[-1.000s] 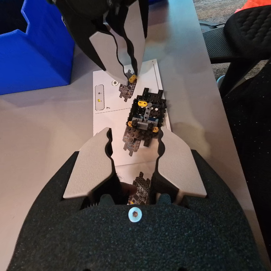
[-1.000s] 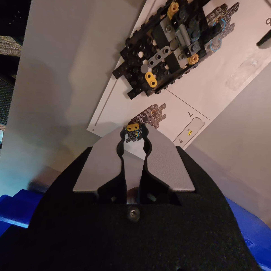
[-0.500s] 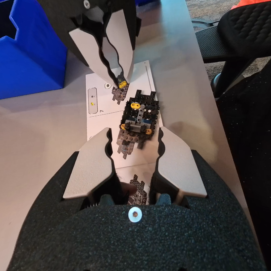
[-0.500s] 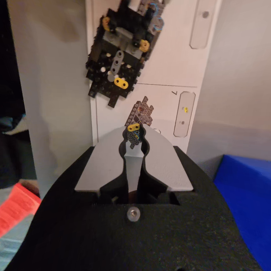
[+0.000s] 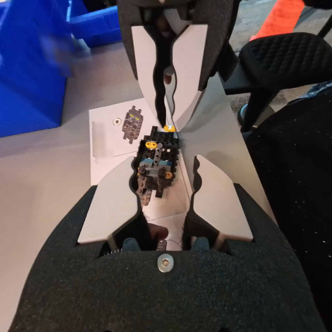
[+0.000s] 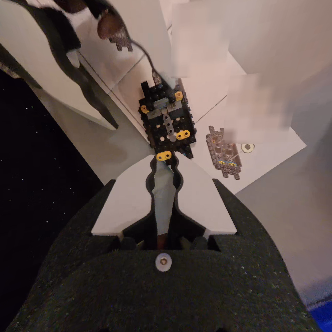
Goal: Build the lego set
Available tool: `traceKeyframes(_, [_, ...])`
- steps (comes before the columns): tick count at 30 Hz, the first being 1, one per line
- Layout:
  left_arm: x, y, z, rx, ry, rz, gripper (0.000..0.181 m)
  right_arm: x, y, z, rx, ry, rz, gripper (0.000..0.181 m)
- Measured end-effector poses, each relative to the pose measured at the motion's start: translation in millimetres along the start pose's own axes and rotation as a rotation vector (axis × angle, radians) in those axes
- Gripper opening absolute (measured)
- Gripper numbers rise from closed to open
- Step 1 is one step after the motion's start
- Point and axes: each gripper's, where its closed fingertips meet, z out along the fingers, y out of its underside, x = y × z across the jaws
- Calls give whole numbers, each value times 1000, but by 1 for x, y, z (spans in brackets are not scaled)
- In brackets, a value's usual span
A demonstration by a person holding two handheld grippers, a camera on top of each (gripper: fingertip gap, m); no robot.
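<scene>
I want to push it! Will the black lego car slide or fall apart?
The black lego model sits flat on the loose instruction sheet, so it would probably slide, maybe dragging the paper. It looks low and wide, unlikely to tip. Small yellow pieces on top might pop off.

opposed close wrist views, shared lego model

Left gripper: jaws apart, lower frame, flanking the black lego model.
Right gripper: upper centre, pinching a yellow 2-hole piece at the model's far end.
Instruction sheet: under the model.
</scene>
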Motion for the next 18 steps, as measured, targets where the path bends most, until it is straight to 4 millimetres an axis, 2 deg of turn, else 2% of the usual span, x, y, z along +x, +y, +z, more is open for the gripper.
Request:
traceKeyframes(3, [-1, 8, 2, -30, -12, 40, 58, -4, -2, 4, -4, 30, 32, 16])
traceKeyframes(7, [0, 1, 1, 7, 4, 17, 58, -2, -7, 7, -66, 86, -14, 16])
traceKeyframes(11, [-4, 4, -1, -2, -11, 10, 57, -2, -9, 12, -130, 104, -53, 16])
traceKeyframes(18, [-5, 4, 1, 5, -20, 20, 31, -1, -7, 17, -168, 108, -62, 16])
